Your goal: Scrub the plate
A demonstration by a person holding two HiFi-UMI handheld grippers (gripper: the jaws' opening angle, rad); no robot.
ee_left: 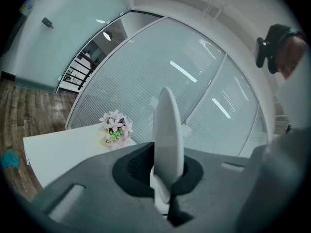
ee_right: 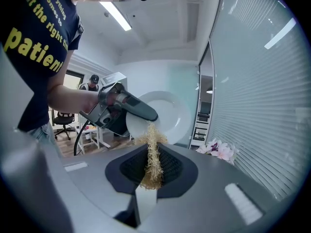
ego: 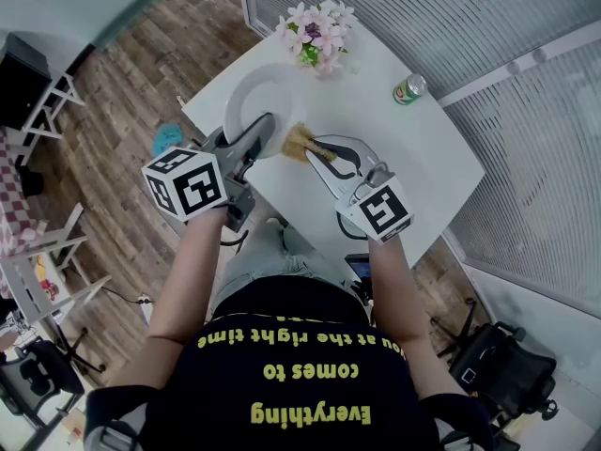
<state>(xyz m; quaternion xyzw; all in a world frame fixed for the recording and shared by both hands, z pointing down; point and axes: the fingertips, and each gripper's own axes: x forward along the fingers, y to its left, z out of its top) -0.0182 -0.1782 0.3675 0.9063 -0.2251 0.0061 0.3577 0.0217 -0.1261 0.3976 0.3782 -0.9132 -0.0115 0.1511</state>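
At upper centre of the head view, a white plate [ego: 246, 97] is raised on edge over the far left corner of a white desk [ego: 413, 158]. The left hand-held gripper [ego: 261, 132] is clenched on the plate's near rim. In the left gripper view the plate appears edge-on, as a thin upright white blade rising from between the two pressed jaws.

To the right of the plate in the head view, the right hand-held gripper [ego: 317, 151] grasps a tan, fibrous scrubber [ego: 299, 142]. In the right gripper view the jaws pinch the scrubber's lower end. Its frayed strands stand upright from between them, and the tip reaches the lower rim of the plate, whose concave face is turned toward this gripper. The left hand-held gripper's dark jaw lies across the plate's left rim in that same view.

Each hand-held gripper carries a cube with square black-and-white markers: the left cube [ego: 185, 183] at centre left of the head view, the right cube [ego: 377, 209] just right of centre.

A bunch of pink and white flowers [ego: 317, 34] stands at the desk's far edge, above the plate in the frame. A green can [ego: 409, 88] lies near the upper right edge of the desk, well apart from both hand-held grippers. A teal cloth [ego: 169, 139] lies on the wooden floor [ego: 122, 92] left of the desk.
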